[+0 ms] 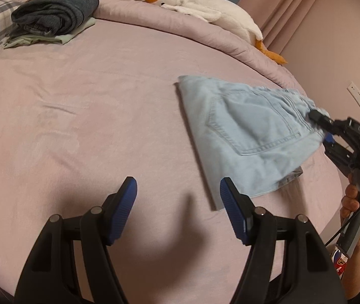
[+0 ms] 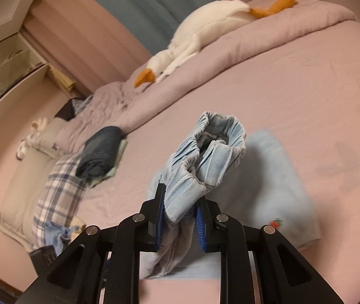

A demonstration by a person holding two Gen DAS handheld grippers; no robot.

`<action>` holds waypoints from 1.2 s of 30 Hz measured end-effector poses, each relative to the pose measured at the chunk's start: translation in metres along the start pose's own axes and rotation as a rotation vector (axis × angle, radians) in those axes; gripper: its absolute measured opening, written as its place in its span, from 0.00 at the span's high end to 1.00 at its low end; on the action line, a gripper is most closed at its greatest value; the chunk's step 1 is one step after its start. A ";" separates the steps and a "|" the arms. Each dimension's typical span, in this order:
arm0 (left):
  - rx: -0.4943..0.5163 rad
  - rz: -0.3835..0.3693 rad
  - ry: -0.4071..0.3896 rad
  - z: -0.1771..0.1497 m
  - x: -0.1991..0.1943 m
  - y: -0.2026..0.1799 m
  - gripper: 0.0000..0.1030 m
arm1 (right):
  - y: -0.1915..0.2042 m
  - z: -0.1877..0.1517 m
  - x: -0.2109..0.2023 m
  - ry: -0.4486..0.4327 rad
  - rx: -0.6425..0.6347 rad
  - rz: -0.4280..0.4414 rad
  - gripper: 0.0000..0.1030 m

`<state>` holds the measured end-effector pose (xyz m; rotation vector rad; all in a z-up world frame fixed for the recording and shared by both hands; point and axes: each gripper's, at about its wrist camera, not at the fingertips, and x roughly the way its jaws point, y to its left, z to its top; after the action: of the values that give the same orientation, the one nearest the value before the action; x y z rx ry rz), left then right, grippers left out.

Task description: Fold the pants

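Pinching only the bunched waistband of the jeans [image 1: 251, 126] on the bed [image 1: 78, 101], your right gripper [image 2: 180, 217] could lose them mid-fold, since your left gripper [image 1: 178, 192] hovers with jaws apart, empty.

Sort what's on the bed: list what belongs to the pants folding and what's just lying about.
Job in hand:
light blue jeans
right gripper, shut on the waistband
left gripper, open

Lying about:
plush goose
stack of folded clothes
plaid pillow
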<state>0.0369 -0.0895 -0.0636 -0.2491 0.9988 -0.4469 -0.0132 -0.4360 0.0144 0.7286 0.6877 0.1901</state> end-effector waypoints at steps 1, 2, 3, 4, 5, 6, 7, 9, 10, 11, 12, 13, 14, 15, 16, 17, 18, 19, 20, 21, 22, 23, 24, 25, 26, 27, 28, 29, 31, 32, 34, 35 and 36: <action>-0.001 0.001 0.003 -0.001 0.001 0.000 0.34 | -0.005 0.000 -0.001 -0.002 0.009 -0.012 0.78; 0.000 0.004 0.008 -0.001 0.002 0.001 0.34 | -0.009 0.000 -0.001 -0.004 0.015 -0.024 0.78; 0.001 0.006 0.011 -0.001 0.003 0.001 0.34 | -0.014 -0.001 0.000 0.000 0.016 -0.040 0.78; 0.003 0.009 0.016 -0.002 0.005 0.000 0.34 | -0.017 -0.001 0.001 0.002 0.014 -0.056 0.78; 0.005 0.010 0.020 -0.001 0.006 0.000 0.34 | -0.020 -0.002 0.004 0.007 0.013 -0.077 0.78; 0.008 0.012 0.025 -0.001 0.008 0.000 0.34 | -0.024 -0.003 0.006 0.014 0.020 -0.087 0.78; 0.011 0.016 0.030 -0.001 0.009 -0.001 0.34 | -0.028 -0.005 0.009 0.022 0.031 -0.100 0.78; 0.016 0.018 0.035 0.001 0.012 -0.001 0.34 | -0.035 -0.008 0.012 0.026 0.037 -0.135 0.78; 0.018 0.022 0.039 0.002 0.015 -0.003 0.34 | -0.039 -0.010 0.014 0.028 0.045 -0.143 0.78; 0.020 0.023 0.044 0.005 0.017 -0.004 0.34 | -0.042 -0.011 0.016 0.031 0.048 -0.152 0.78; 0.023 0.023 0.046 0.007 0.019 -0.006 0.34 | -0.044 -0.012 0.018 0.033 0.046 -0.159 0.78; 0.031 0.024 0.048 0.010 0.022 -0.009 0.34 | -0.045 -0.012 0.019 0.036 0.044 -0.161 0.78; 0.037 0.024 0.047 0.013 0.024 -0.013 0.34 | -0.046 -0.013 0.021 0.040 0.042 -0.164 0.78; 0.044 0.016 0.047 0.018 0.027 -0.018 0.34 | -0.046 -0.012 0.022 0.042 0.041 -0.164 0.78; 0.049 0.009 0.045 0.021 0.029 -0.022 0.34 | -0.047 -0.012 0.022 0.044 0.045 -0.160 0.78; 0.055 0.005 0.040 0.025 0.030 -0.026 0.34 | -0.048 -0.011 0.022 0.046 0.049 -0.155 0.78; 0.065 -0.002 0.032 0.031 0.032 -0.032 0.34 | -0.048 -0.010 0.021 0.045 0.051 -0.150 0.78; 0.071 -0.008 0.026 0.035 0.033 -0.036 0.34 | -0.048 -0.010 0.021 0.045 0.049 -0.148 0.78; 0.077 -0.014 0.019 0.039 0.034 -0.039 0.34 | -0.047 -0.009 0.019 0.043 0.045 -0.146 0.78; 0.082 -0.019 0.014 0.043 0.036 -0.044 0.34 | -0.045 -0.009 0.018 0.041 0.035 -0.145 0.78; 0.088 -0.024 0.010 0.048 0.038 -0.048 0.34 | -0.045 -0.009 0.018 0.039 0.027 -0.150 0.78; 0.093 -0.026 0.009 0.051 0.041 -0.051 0.34 | -0.044 -0.010 0.018 0.041 0.015 -0.160 0.78; 0.097 -0.026 0.008 0.054 0.043 -0.055 0.34 | -0.045 -0.011 0.021 0.048 0.010 -0.174 0.78; 0.103 -0.027 0.011 0.058 0.047 -0.058 0.34 | -0.047 -0.013 0.023 0.056 0.012 -0.189 0.78; 0.108 -0.025 0.017 0.061 0.051 -0.060 0.34 | -0.052 -0.016 0.028 0.073 0.021 -0.203 0.78; 0.113 -0.016 0.024 0.064 0.056 -0.062 0.34 | -0.057 -0.019 0.033 0.095 0.032 -0.212 0.78; 0.116 -0.011 0.029 0.066 0.060 -0.064 0.34 | -0.063 -0.022 0.038 0.117 0.051 -0.215 0.79; 0.120 -0.008 0.036 0.069 0.064 -0.066 0.34 | -0.067 -0.024 0.039 0.116 0.060 -0.206 0.80; 0.125 -0.003 0.042 0.072 0.068 -0.067 0.34 | -0.067 -0.022 0.036 0.120 0.045 -0.192 0.81; 0.129 -0.003 0.044 0.074 0.070 -0.069 0.34 | -0.066 -0.021 0.034 0.130 0.037 -0.188 0.80; 0.133 -0.005 0.038 0.078 0.072 -0.070 0.34 | -0.067 -0.017 0.027 0.144 0.053 -0.159 0.76; 0.134 -0.006 0.035 0.078 0.072 -0.070 0.34 | -0.069 -0.016 0.022 0.139 0.069 -0.144 0.71; 0.133 -0.002 0.028 0.079 0.072 -0.070 0.34 | -0.071 -0.015 0.014 0.128 0.083 -0.134 0.69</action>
<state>0.1203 -0.1848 -0.0480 -0.1245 0.9914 -0.5182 -0.0171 -0.4747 -0.0486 0.7508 0.8676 0.0859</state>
